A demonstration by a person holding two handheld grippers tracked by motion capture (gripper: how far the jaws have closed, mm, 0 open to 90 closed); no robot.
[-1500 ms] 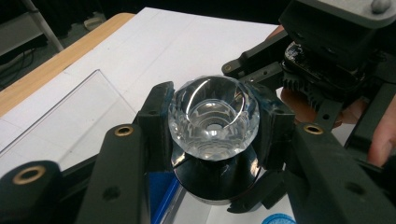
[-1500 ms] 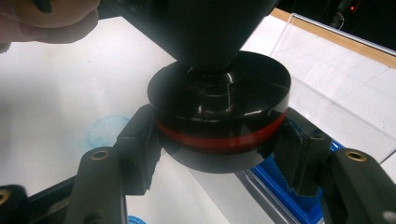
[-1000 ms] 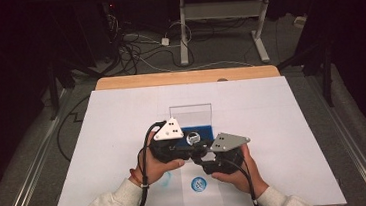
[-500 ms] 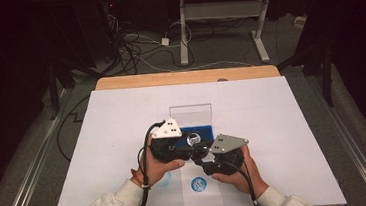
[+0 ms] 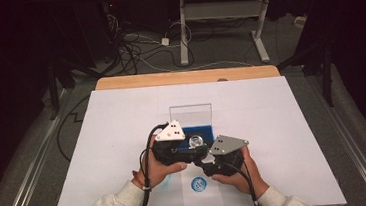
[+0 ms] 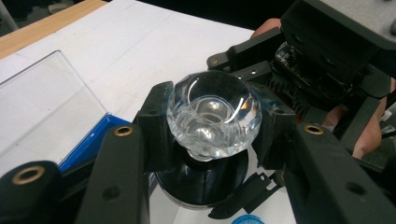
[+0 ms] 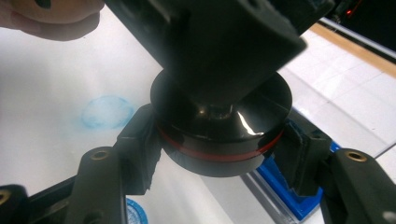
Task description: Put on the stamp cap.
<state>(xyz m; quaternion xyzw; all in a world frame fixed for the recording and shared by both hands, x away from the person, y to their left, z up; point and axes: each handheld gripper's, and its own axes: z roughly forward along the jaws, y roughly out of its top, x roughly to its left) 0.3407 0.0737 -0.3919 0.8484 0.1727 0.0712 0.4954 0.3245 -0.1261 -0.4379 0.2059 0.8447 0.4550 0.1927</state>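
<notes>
Centrally, above the white tabletop, I am holding both grippers together over the near edge of the blue tray. With the left gripper I am clamping a clear faceted knob; its jaws are pressing on the knob from both sides. With the right gripper I am clamping a black round base that carries a thin red ring; those jaws are gripping the base at its rim, left and right. In the left gripper view the knob is sitting directly on top of the base, the two touching. In the high view the knob is lying between the left gripper and the right gripper, just in front of the clear upright lid. Near the front edge of the tabletop a blue round mark is showing, and in the right gripper view a fainter blue ring is printed on the sheet beside the base.
</notes>
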